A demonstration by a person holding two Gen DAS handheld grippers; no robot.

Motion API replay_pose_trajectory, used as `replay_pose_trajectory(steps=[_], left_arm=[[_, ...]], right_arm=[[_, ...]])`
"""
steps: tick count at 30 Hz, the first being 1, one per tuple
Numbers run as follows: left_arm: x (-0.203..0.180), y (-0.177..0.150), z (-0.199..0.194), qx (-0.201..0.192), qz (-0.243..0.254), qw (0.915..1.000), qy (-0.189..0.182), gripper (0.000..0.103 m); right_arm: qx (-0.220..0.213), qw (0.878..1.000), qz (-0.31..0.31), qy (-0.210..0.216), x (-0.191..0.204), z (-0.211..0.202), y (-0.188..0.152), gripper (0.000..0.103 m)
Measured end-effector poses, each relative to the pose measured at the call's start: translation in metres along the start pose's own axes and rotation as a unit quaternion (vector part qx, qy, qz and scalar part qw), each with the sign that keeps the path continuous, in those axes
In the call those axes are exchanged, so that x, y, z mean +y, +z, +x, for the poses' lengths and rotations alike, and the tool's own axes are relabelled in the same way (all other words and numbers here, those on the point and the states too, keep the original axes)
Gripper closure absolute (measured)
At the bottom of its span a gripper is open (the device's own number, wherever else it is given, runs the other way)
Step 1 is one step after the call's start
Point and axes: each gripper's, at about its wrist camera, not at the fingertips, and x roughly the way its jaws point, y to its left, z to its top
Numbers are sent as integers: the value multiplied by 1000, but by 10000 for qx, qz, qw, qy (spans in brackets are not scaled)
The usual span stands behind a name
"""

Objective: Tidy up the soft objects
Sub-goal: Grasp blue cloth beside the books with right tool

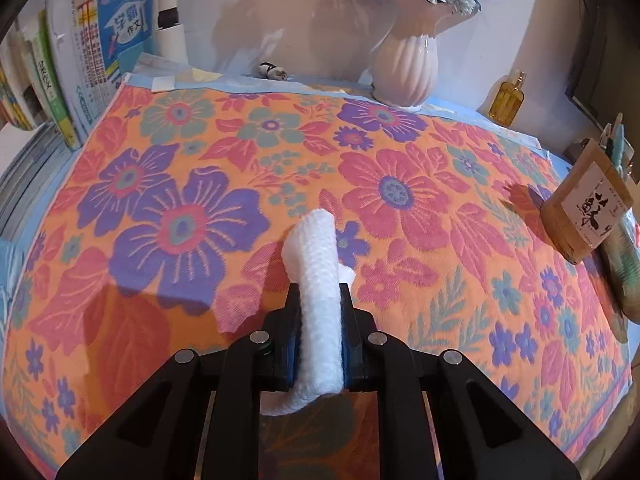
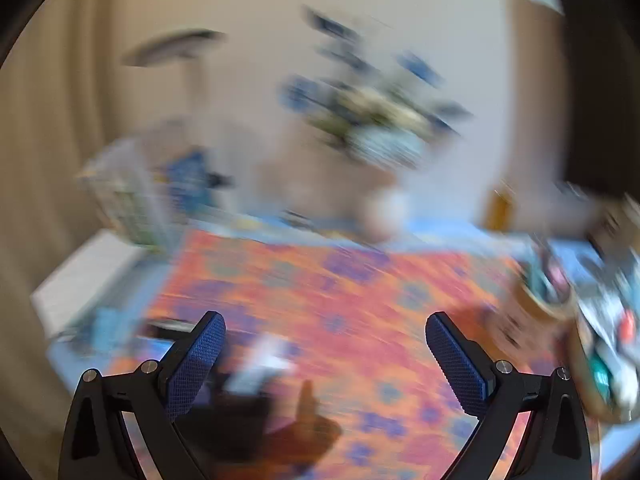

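Floral towel (image 1: 400,208) beside white vase (image 1: 404,64)

Right tool (image 2: 326,334): jaws spread wide, blue textured pads (image 2: 196,364) facing inward, nothing between them. Below: orange floral cloth (image 2: 360,300) covering the counter, heavily blurred; a hand (image 2: 304,428) and something white (image 2: 264,360) near the left pad. Far edge: indistinct flowers (image 2: 372,120) and books (image 2: 132,200).
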Motion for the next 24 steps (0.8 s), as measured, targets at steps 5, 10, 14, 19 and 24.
replay_pose_trajectory(steps=[5,10,14,19,24], left_arm=[[0,-4,2,-128,59,9998,120,90],[-9,-5,1,-206,326,9986,369,90],[-7,-5,1,-201,357,9988,286,90],[1,-4,1,-170,169,9997,22,90],[-1,-4,2,-152,201,9997,-23,88]], right_arm=[[627,9792,-1380,1346,146,31,2,27],[1702,9465,-2093,1768,250,119,-31,54],[2135,9254,-2834,1332,300,182,-57,54],[2136,9138,-3159,1398,328,218,-60,53],[1996,9092,-3426,1266,341,232,-72,46]])
